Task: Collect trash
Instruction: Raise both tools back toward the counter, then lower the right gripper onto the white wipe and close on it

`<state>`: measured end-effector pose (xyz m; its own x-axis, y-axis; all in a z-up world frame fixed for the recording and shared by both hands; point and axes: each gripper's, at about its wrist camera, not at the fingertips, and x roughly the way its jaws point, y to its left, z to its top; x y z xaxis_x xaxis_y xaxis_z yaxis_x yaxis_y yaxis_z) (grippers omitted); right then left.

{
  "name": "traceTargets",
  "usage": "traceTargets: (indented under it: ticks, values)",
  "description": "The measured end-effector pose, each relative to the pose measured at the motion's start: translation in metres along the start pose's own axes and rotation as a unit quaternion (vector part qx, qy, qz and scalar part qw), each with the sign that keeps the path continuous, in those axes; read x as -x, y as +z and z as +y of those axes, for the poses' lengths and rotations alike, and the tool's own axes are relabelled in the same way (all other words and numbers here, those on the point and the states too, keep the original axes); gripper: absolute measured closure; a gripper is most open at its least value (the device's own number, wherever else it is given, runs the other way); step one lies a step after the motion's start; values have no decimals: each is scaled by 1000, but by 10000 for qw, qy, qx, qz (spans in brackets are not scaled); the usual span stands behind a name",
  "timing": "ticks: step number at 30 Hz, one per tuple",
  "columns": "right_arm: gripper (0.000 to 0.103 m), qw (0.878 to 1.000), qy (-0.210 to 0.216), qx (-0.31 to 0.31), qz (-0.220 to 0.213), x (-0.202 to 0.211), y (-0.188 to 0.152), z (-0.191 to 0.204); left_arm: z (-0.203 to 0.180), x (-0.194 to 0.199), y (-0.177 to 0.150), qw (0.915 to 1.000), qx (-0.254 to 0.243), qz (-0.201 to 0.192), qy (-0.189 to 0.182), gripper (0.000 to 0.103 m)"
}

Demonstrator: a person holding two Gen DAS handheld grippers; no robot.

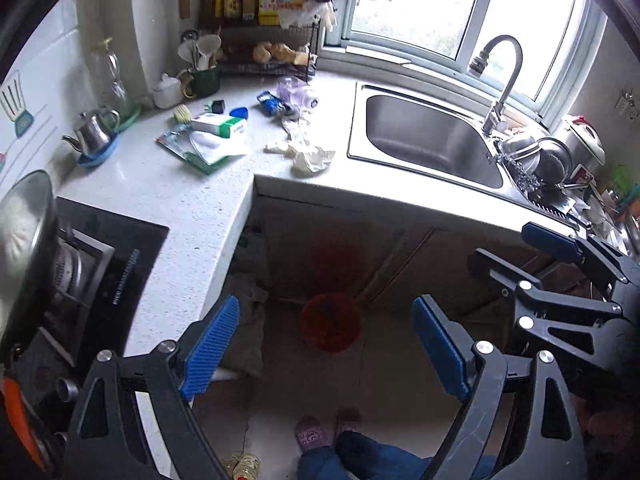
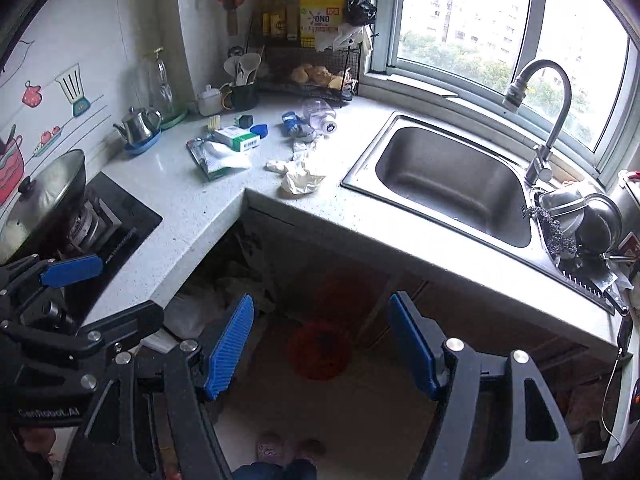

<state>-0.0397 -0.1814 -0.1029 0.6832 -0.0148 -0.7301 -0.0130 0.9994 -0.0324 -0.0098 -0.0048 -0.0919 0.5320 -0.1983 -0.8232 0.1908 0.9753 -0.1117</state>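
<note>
Trash lies on the white corner counter (image 1: 160,192): crumpled tissue (image 1: 310,156) (image 2: 300,178), a torn green-and-white packet (image 1: 204,148) (image 2: 218,158), a small box (image 1: 220,124) (image 2: 238,138), a blue wrapper (image 1: 270,102) (image 2: 292,122) and a clear plastic bottle (image 1: 300,96) (image 2: 320,114). A red bin (image 1: 330,322) (image 2: 318,350) stands on the floor below the counter. My left gripper (image 1: 324,344) is open and empty, held over the floor above the bin. My right gripper (image 2: 322,344) is open and empty beside it; it also shows in the left wrist view (image 1: 516,244).
A steel sink (image 1: 432,140) (image 2: 456,184) with a tap sits right of the trash. A gas hob with a lidded pan (image 1: 24,232) (image 2: 44,196) is at left. A kettle (image 1: 94,130), utensil cup and wire rack stand at the back. Dishes pile up at far right (image 2: 580,220).
</note>
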Motion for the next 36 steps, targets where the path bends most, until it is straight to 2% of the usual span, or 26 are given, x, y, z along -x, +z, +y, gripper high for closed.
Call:
traceTargets:
  ticks: [12,19,25,28,36]
  values:
    - [35,9993,331,150,-110,14,15,-2,-9,14,5,9992,347,-89,149,16]
    - [35,9981,549,273,34,-9,33,4,9,2,15,9978,621,43,241,16]
    - [35,9961,724,492,139,-45,61,15,40,-21,38,9959,793,71,440,16]
    - [35,9950,779,575,259,-73,81,19,65,-40,55,9948,915,143,418,16]
    - [35,9899,911,821,714,-159,147,64,139,-107,95,9899,1228,540,462,16]
